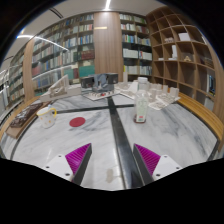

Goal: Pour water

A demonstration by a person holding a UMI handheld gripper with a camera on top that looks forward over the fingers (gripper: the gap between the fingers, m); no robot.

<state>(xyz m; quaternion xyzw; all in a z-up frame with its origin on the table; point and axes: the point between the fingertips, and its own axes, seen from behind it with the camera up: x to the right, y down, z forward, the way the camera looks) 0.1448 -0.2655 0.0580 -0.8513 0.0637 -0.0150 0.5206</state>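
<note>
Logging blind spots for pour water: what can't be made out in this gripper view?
- Clear bottle, beyond the open gripper: too small to show water level or cap.
- Clear container, near the red disc: contents unreadable.
- Items on the table's far side: too small to identify.

Library or reading room: tall bookshelves line walls behind marble table.

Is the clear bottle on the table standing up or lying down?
Standing up. The bottle rests upright on the table, beyond the open, empty gripper. Whether it holds water: cannot tell.
</note>
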